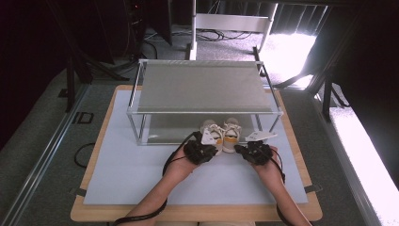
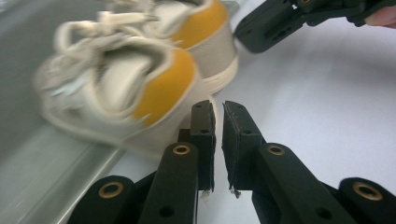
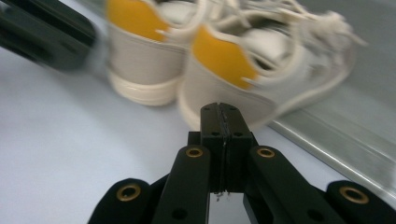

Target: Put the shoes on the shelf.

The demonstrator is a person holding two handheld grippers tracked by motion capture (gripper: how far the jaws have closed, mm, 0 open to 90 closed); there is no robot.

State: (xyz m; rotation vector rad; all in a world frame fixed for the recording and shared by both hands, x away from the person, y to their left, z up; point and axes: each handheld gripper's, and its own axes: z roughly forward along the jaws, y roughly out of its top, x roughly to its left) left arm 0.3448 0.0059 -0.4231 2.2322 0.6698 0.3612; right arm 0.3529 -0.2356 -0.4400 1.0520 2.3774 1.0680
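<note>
Pale matting covers the desk (image 1: pixel 141 179), where both shoes (image 1: pixel 221 134) sit mid-frame at the rack's (image 1: pixel 202 87) foot; left hand-held gripper (image 2: pixel 218 122) barely parted, right hand-held gripper (image 3: pixel 224 122) clenched empty, each should open wider before grasping a heel.

A pair of small cream-and-yellow lace-up shoes (image 1: pixel 221 133) stands side by side at the front edge of the metal-framed two-tier shelf rack (image 1: pixel 202 87), toes pointing in under its upper shelf. The rack sits toward the far side of the mat-covered wooden worktop (image 1: pixel 141 174). The left tongs (image 1: pixel 201 151) lie just before the shoes' heels, the right tongs (image 1: pixel 254 151) beside them to the right.
</note>
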